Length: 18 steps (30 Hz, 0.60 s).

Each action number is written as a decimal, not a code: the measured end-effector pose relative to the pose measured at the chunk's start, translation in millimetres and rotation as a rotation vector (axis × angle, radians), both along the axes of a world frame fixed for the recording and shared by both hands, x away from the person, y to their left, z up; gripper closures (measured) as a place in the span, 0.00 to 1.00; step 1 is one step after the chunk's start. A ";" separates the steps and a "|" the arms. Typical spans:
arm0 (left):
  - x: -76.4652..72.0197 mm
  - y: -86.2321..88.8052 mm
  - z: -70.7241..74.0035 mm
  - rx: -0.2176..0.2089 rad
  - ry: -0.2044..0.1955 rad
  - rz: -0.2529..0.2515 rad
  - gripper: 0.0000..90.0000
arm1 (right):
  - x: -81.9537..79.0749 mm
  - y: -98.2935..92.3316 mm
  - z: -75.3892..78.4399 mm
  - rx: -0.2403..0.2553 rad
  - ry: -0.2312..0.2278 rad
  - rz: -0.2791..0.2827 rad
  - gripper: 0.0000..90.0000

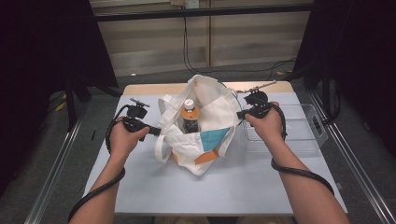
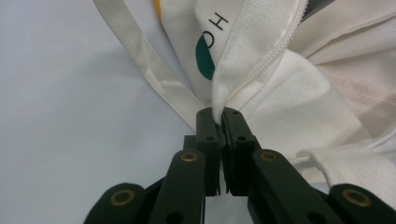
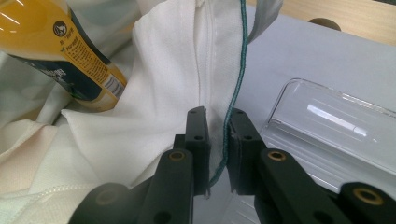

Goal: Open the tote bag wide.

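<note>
At frame centre on the worktop, the tote bag stands open around an upright bottle; left hand-held gripper and right hand-held gripper each pinch its rim on opposite sides; bottle lies between them.

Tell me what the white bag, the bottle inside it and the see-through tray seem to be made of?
Bag: likely woven cloth, matte, with visible weave and stitched seams. Bottle: probably clear glossy plastic, its liquid showing through. Tray: clear hard plastic, judging by glints.
</note>
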<state>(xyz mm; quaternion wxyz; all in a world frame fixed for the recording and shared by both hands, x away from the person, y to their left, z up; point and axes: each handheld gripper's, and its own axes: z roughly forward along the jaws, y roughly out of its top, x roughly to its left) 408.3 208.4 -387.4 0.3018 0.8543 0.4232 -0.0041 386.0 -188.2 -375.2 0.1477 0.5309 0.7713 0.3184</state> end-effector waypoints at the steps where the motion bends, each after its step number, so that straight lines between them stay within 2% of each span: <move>1: -0.8 -0.3 3.1 0.002 -0.009 0.008 0.91 | 0.1 0.9 1.7 -0.005 -0.008 0.003 0.87; 5: 0.6 3.3 8.2 -0.002 -0.016 -0.012 0.88 | 0.6 2.3 4.2 -0.005 -0.015 0.006 0.83; 6: 0.7 3.9 10.1 -0.005 -0.015 -0.006 0.83 | 1.0 2.8 5.7 -0.009 -0.021 0.007 0.81; 9: 0.8 4.1 14.7 -0.011 -0.025 0.005 0.80 | 1.4 3.6 7.5 -0.008 -0.027 0.009 0.79; 11: 1.1 4.3 18.2 -0.016 -0.037 0.001 0.74 | 2.0 5.0 10.3 -0.008 -0.032 0.016 0.77; 12: 0.8 3.4 20.1 -0.030 -0.043 0.020 0.74 | 2.0 5.0 10.3 -0.008 -0.032 0.016 0.77; 16: 1.8 2.0 31.7 -0.031 -0.080 0.008 0.60 | 3.0 8.2 14.9 -0.004 -0.036 0.022 0.78; 18: 2.1 -0.1 37.4 -0.037 -0.094 -0.002 0.59 | 3.2 9.1 15.3 0.001 -0.036 0.023 0.78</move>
